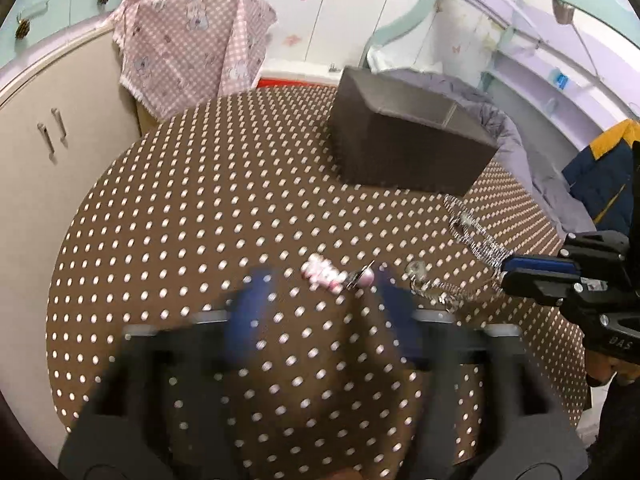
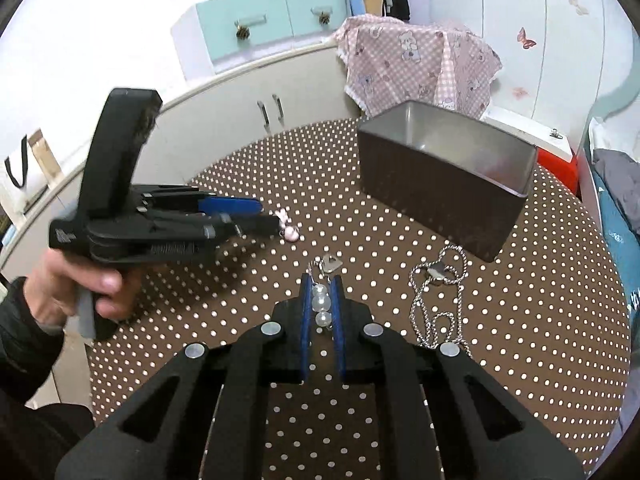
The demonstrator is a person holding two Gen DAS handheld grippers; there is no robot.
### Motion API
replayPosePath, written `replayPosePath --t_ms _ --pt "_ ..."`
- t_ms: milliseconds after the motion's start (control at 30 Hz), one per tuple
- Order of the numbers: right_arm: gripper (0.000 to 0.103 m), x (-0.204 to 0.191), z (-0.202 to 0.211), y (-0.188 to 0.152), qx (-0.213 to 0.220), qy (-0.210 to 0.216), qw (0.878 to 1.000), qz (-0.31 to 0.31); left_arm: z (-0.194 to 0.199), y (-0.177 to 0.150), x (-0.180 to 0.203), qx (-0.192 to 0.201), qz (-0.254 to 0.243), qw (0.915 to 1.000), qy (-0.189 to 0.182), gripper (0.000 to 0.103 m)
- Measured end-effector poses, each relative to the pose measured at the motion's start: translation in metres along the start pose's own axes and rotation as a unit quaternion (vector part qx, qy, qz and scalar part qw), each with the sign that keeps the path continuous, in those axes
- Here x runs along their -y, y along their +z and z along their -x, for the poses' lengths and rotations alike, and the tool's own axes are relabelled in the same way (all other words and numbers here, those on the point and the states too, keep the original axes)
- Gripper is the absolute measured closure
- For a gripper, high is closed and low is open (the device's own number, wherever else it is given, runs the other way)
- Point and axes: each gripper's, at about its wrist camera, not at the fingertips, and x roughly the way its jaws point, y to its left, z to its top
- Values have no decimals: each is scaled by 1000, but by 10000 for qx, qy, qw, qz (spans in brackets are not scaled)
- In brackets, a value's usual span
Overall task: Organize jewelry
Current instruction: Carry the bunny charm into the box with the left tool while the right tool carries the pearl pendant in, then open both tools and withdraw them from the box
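We find the right gripper (image 2: 320, 300) clamped on a pearl strand (image 2: 322, 305): three round, glossy white beads sit in a column between its blue pads, with a silver heart charm (image 2: 330, 263) and fine chain hanging out past the tips, just above the bench (image 2: 520, 340).

The left gripper (image 1: 320, 292) stands apart with nothing between its fingers. No earlier frame is on hand, so we note only the spread. A pink bead charm (image 1: 325, 273) lies on the bench just ahead of its tips, close to the left finger in the right wrist view. It is small, pale pink and knobbly with a metal clasp; the left view is blurred.

A silver rope chain (image 2: 438, 304), twisted in texture, lies looped on the bench right of the right gripper, near the box.

The box (image 2: 444, 176) is rectangular, open-topped, dark outside, with a dull metallic lining. It stands at the far side. The bench cover is brown cloth with white dots.
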Motion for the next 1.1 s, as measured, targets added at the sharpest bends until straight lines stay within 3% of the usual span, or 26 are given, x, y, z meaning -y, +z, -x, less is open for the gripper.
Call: replayPosePath --t_ms 100,133,200,333,467,800,967,1100 --pt "95 -1 2 1 41 28 10000 -67 -9 3 7 -125 -152 9997 110 36" --pt "95 -1 5 -2 62 49 9999 -92 -15 4 7 -240 -153 9995 153 42" --pt "95 -2 10 -1 136 75 9998 -141 -16 6 10 -262 -273 9991 208 67" --pt "95 1 22 10 331 111 9992 -179 -12 2 20 -299 -504 9982 83 68" --pt "95 4 48 31 638 110 9979 -100 8 10 20 -71 -424 9990 -96 68" --pt "95 18 110 99 1475 -128 9889 122 63 74 54 706 -823 9935 -346 68" --pt "95 36 115 134 1541 -246 9877 95 63 114 69 920 -885 9909 -435 68" --pt "95 60 98 145 1332 -325 9905 -129 42 142 72 771 -702 9927 -610 67"
